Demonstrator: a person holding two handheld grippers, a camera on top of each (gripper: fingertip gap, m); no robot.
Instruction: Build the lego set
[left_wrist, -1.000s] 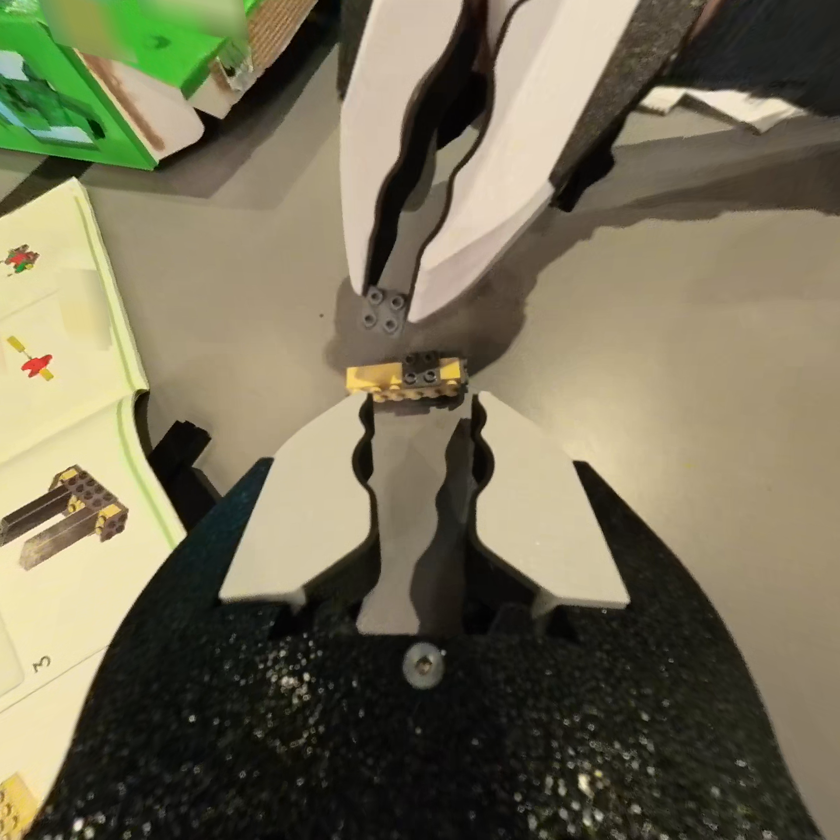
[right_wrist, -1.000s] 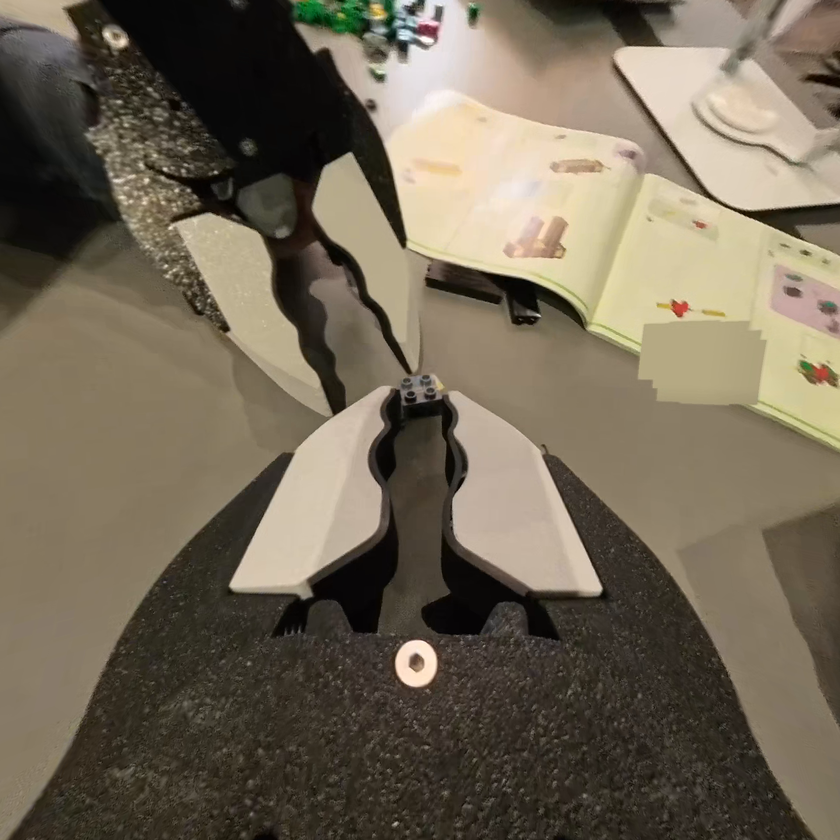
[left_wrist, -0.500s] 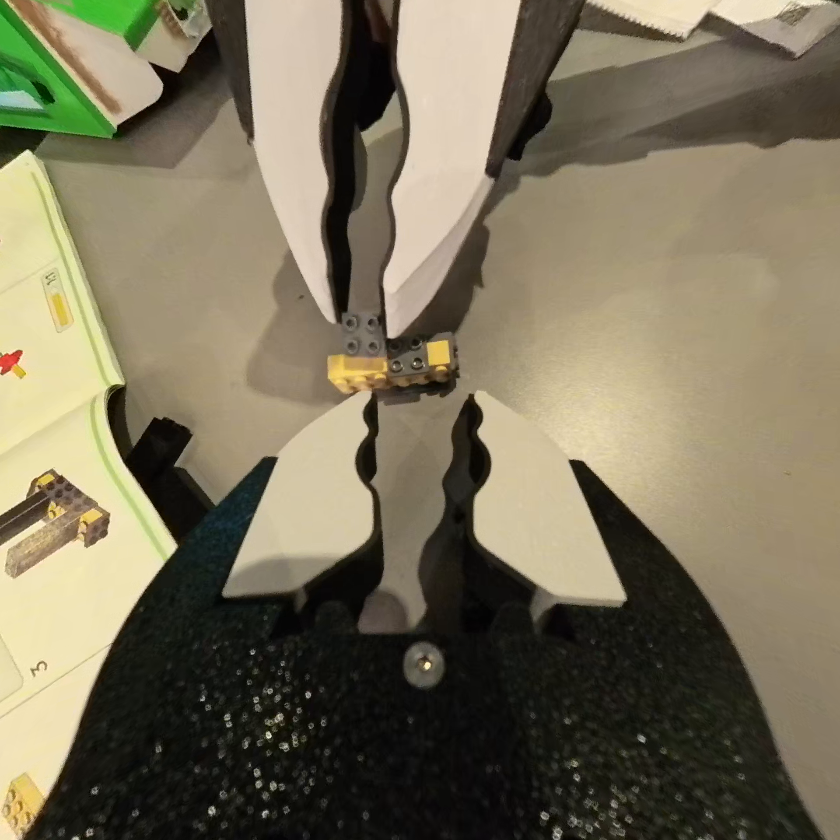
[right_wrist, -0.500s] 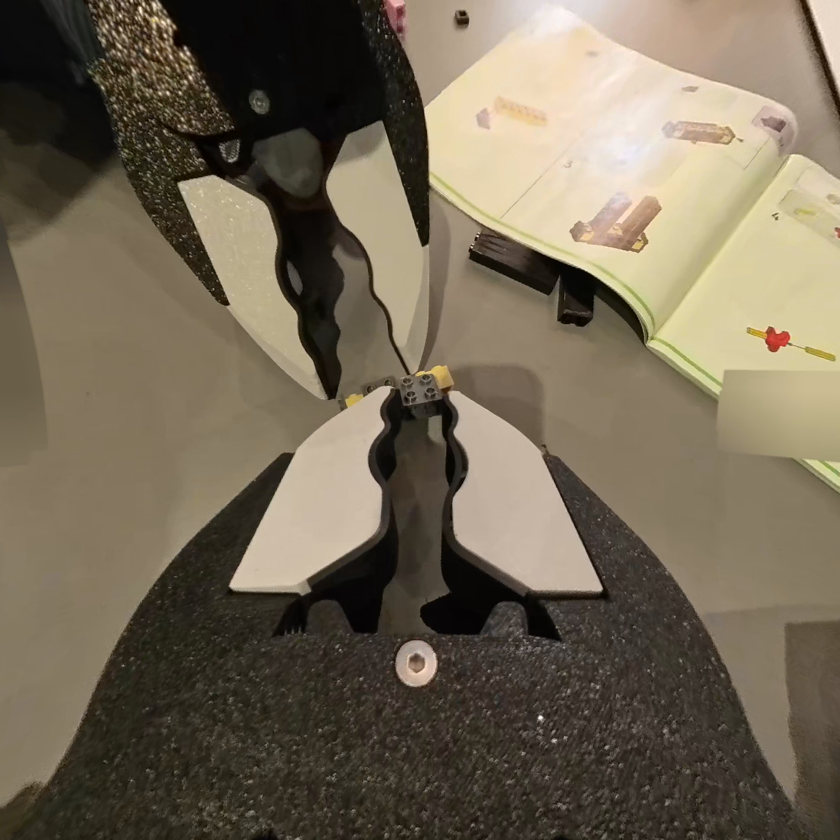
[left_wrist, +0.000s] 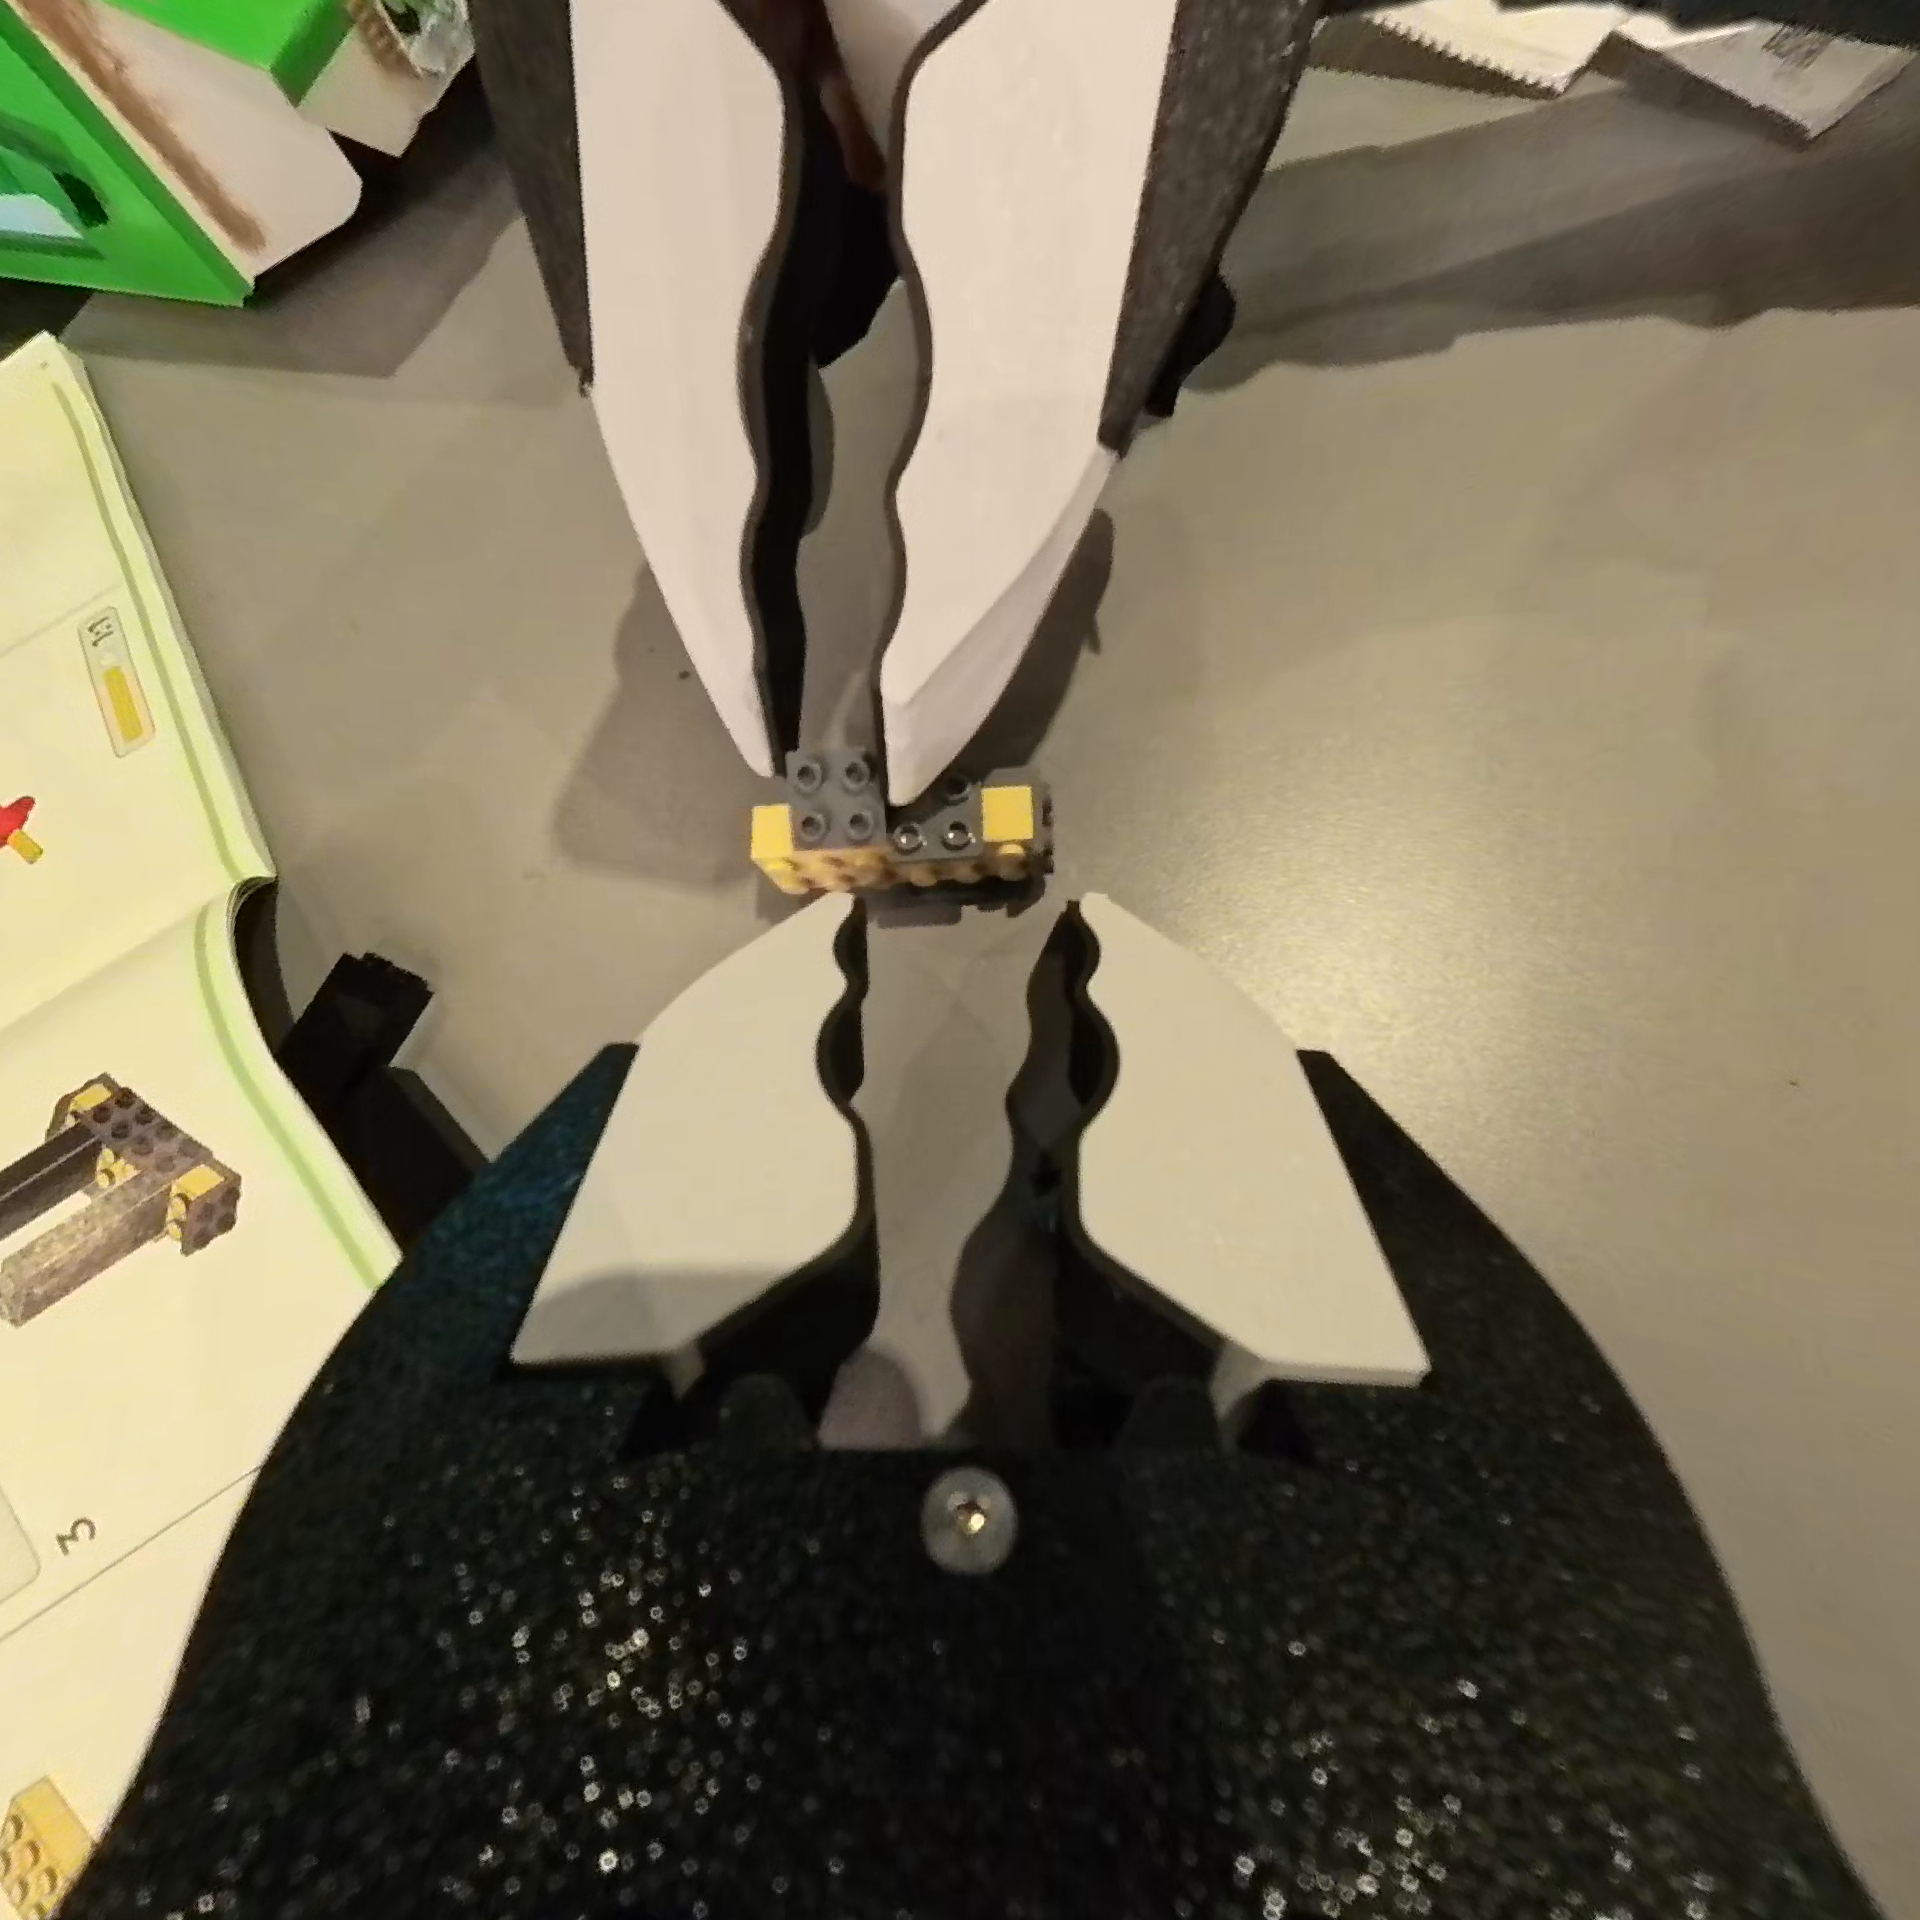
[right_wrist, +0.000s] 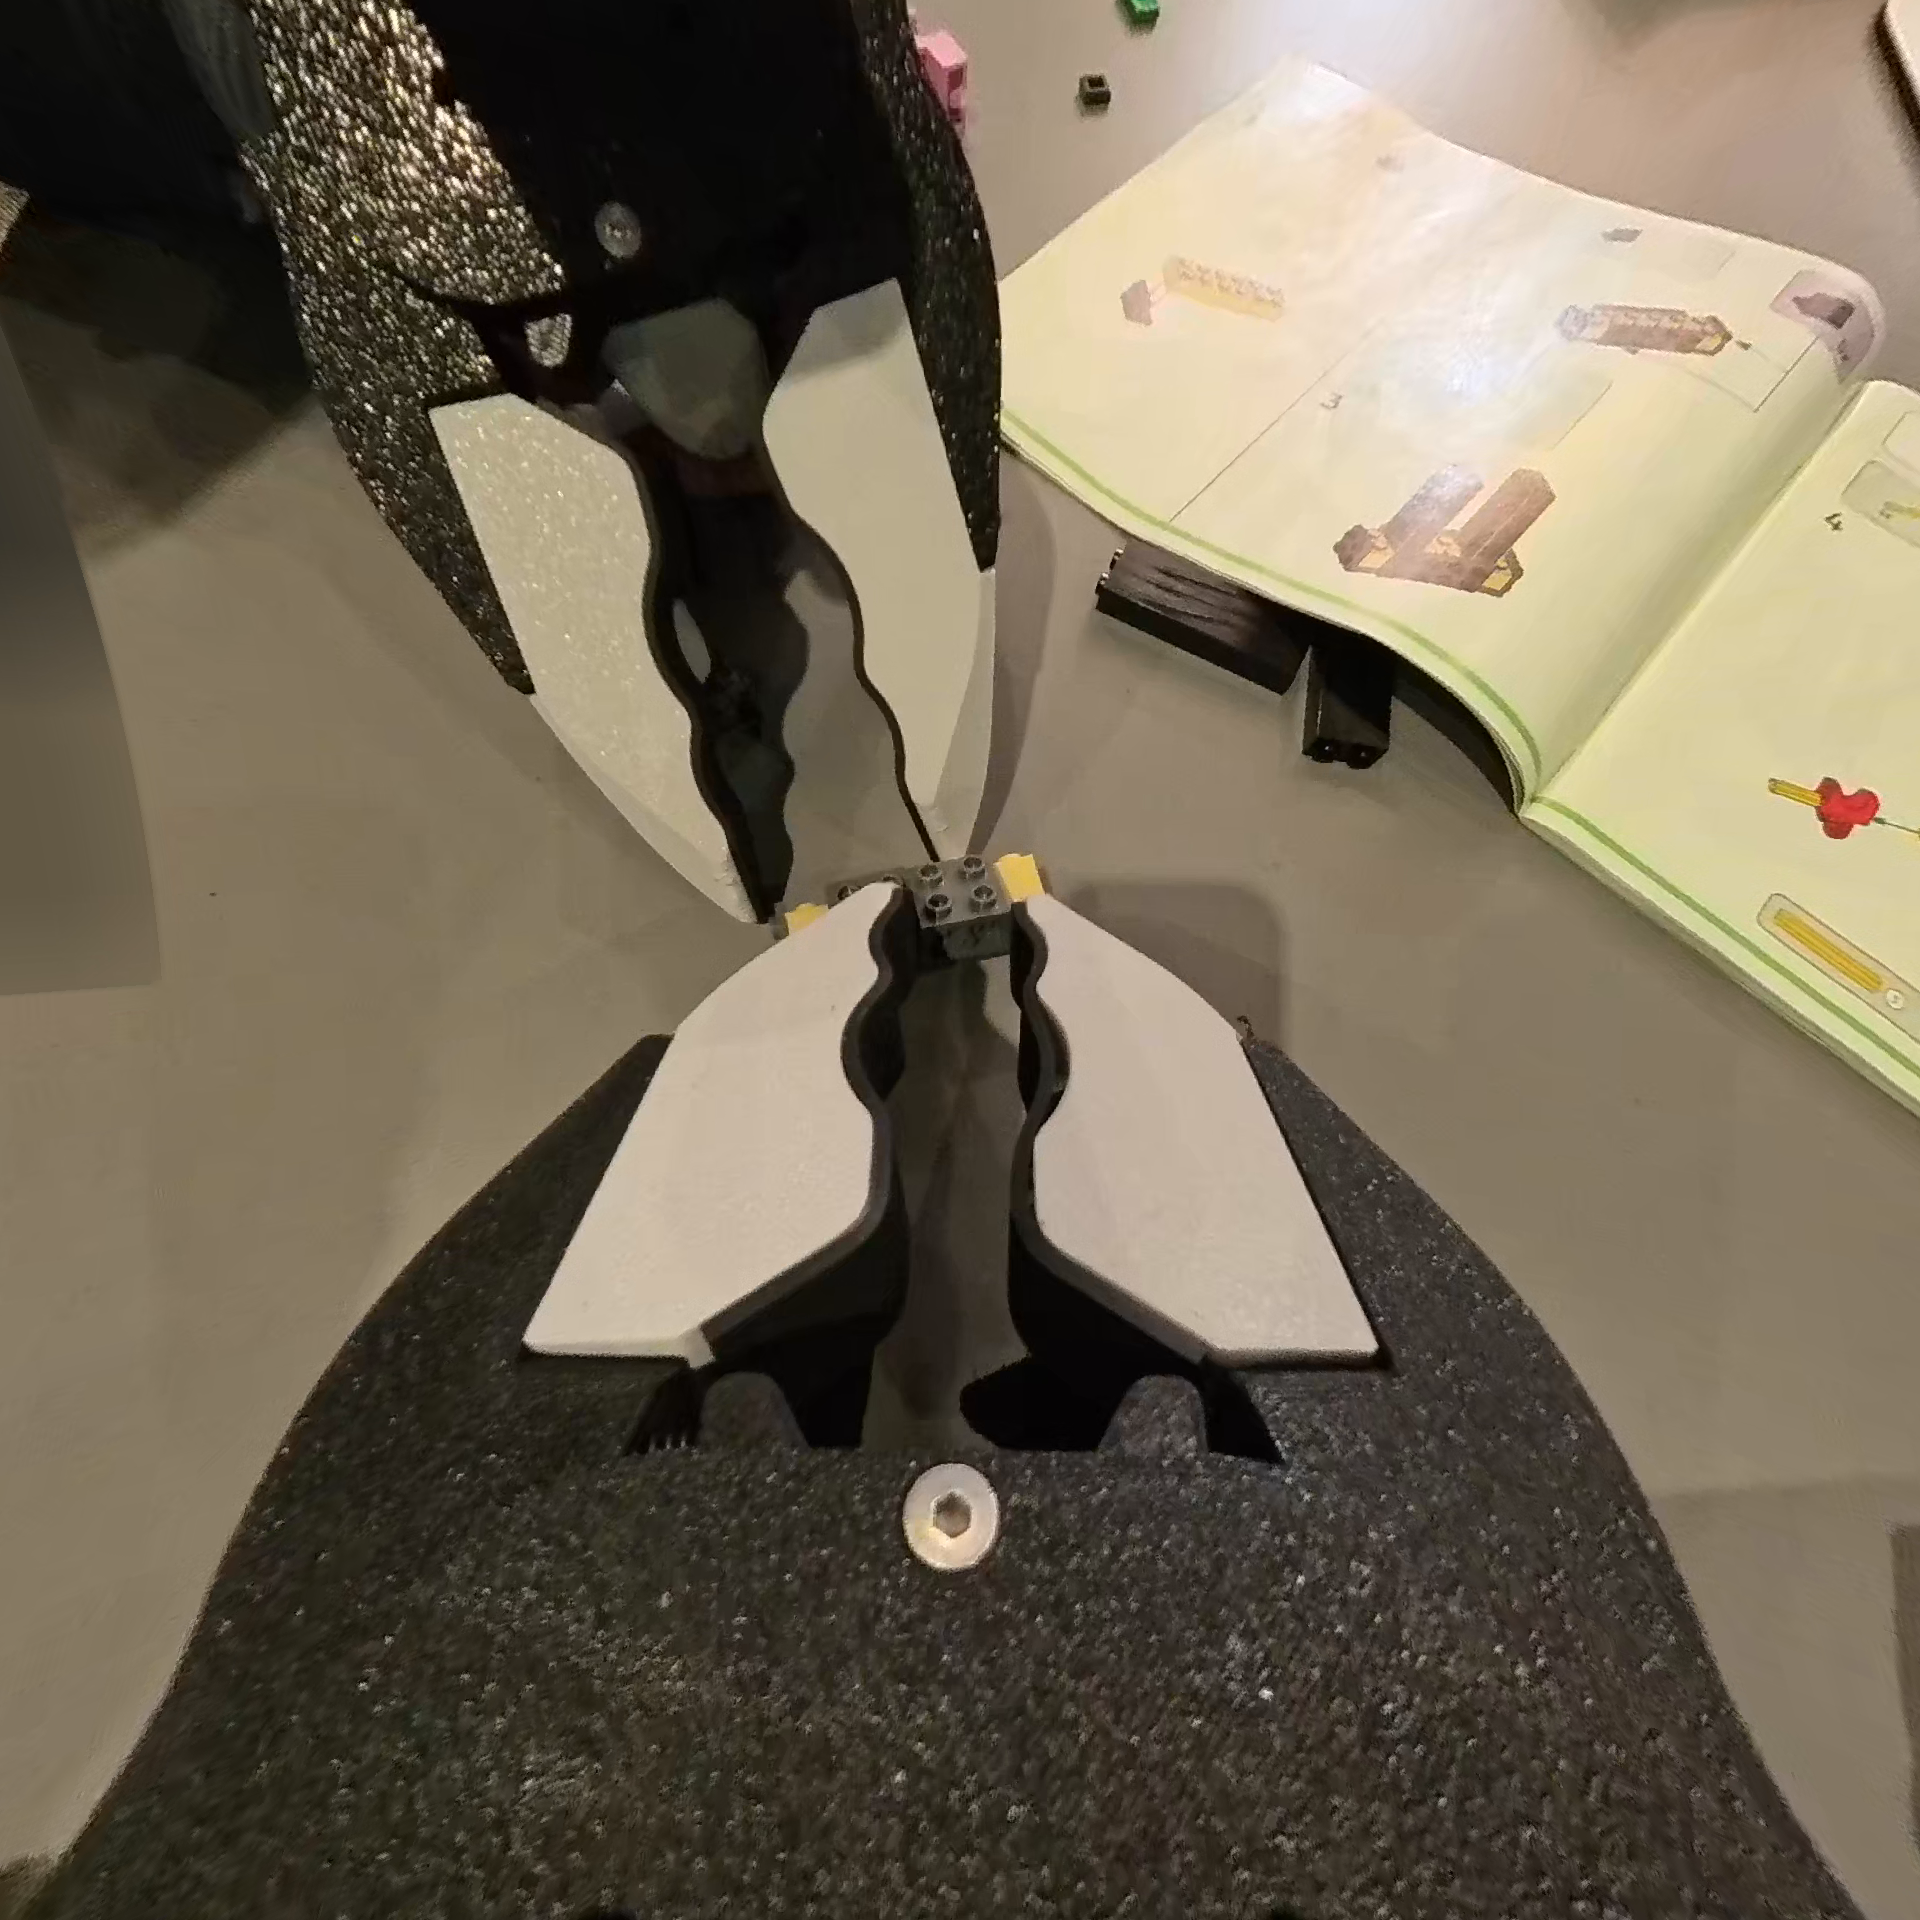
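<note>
Assembly: we see a yellow brick base (left_wrist: 899, 857) topped with dark grey studs.
Right gripper (right_wrist: 956, 920): clamped on grey 2x2 brick (right_wrist: 954, 896), at 12 o'clock.
Left gripper (left_wrist: 961, 914): apart, at the assembly.
Hidden: the base's underside, which we cannot make out.

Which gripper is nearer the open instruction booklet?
Left. The left gripper has the booklet close beside it; the right gripper sits farther across.

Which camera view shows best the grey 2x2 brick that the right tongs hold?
The left wrist view: the grey 2x2 brick shows fully, over the yellow piece. In the right wrist view, the right tongs cover its sides.
</note>
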